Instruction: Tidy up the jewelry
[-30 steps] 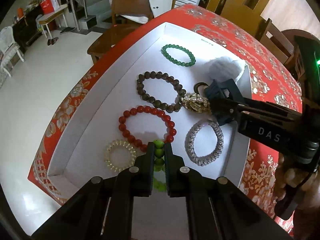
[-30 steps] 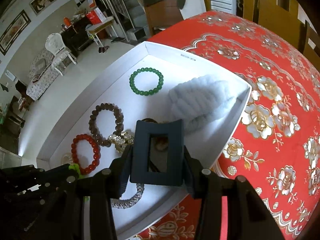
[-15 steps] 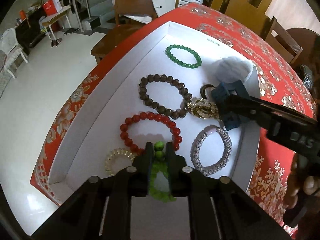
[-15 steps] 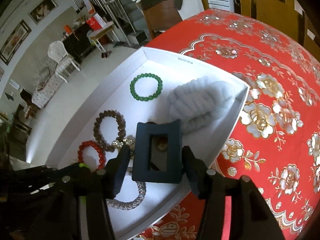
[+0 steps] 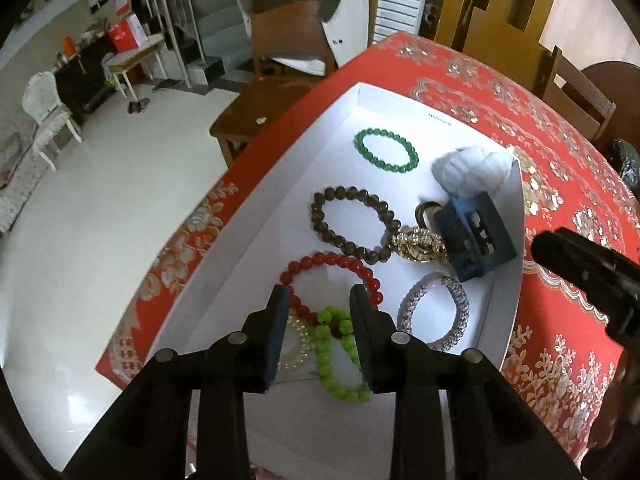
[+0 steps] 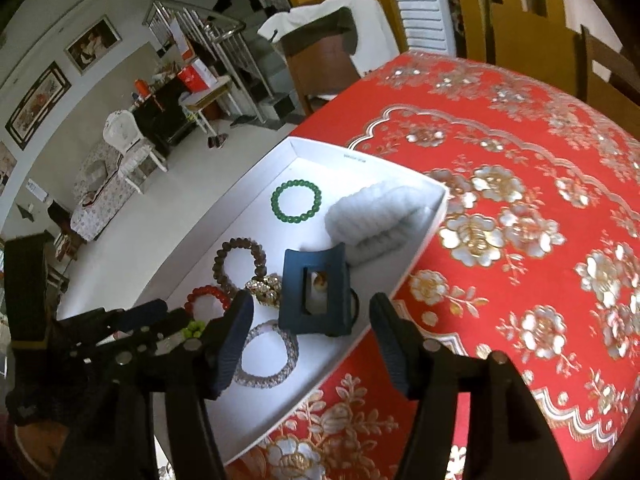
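Observation:
A white tray [image 5: 280, 216] on the red tablecloth holds several bracelets. My left gripper [image 5: 319, 300] is open above a lime green bead bracelet [image 5: 340, 356], which lies in the tray between its fingers. My right gripper [image 6: 312, 308] is open; a dark blue hair claw clip [image 6: 314, 294] rests in the tray just ahead of it and also shows in the left wrist view [image 5: 474, 236]. Also in the tray are a dark green bracelet [image 5: 386, 156], a brown bead bracelet [image 5: 352, 224], a red bead bracelet [image 5: 332, 276], a silver rhinestone bracelet [image 5: 436, 312] and a gold piece [image 5: 418, 244].
A pale blue fluffy scrunchie [image 5: 472, 168] fills the tray's far right corner. A clear coil hair tie [image 5: 298, 344] lies under my left finger. The tray sits at the table's left edge above the floor [image 5: 100, 220]. Wooden chairs [image 5: 288, 52] stand beyond.
Both grippers have opened. The left let go of the lime green bracelet, which now lies in the tray. The right let go of the blue claw clip and pulled back from it.

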Motion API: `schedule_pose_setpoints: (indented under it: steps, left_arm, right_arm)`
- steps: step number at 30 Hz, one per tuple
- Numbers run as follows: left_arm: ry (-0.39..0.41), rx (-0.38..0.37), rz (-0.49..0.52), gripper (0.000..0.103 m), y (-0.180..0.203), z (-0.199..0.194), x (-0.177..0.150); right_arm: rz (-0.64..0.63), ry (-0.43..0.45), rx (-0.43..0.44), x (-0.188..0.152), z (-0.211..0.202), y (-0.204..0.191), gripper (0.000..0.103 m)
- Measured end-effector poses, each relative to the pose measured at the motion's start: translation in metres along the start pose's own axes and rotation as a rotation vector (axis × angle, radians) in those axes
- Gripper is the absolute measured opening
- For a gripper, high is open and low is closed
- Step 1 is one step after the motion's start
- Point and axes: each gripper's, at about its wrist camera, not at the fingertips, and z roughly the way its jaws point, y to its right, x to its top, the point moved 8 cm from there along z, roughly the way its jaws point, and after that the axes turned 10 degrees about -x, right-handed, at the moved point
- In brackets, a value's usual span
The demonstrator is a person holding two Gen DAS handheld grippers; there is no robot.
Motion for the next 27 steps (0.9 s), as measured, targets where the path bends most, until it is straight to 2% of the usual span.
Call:
schedule_pose_setpoints:
  steps: [6,14,27]
  left_arm:
    - [0.031,0.020,0.015,0.045,0.004,-0.016,0.001]
    - [0.090,0.048,0.065,0.045,0.015,-0.042,0.001]
    - [0.117,0.045,0.059,0.045,0.024,-0.058,-0.007]
  right_arm:
    - [-0.005,0.056,-0.036,-0.010,-0.023,0.005,0.068]
    - [0.015,0.088,-0.062,-0.021,-0.046,0.009,0.079]
    - [0.003,0.133,-0.090,-0.036,-0.069,0.002,0.081]
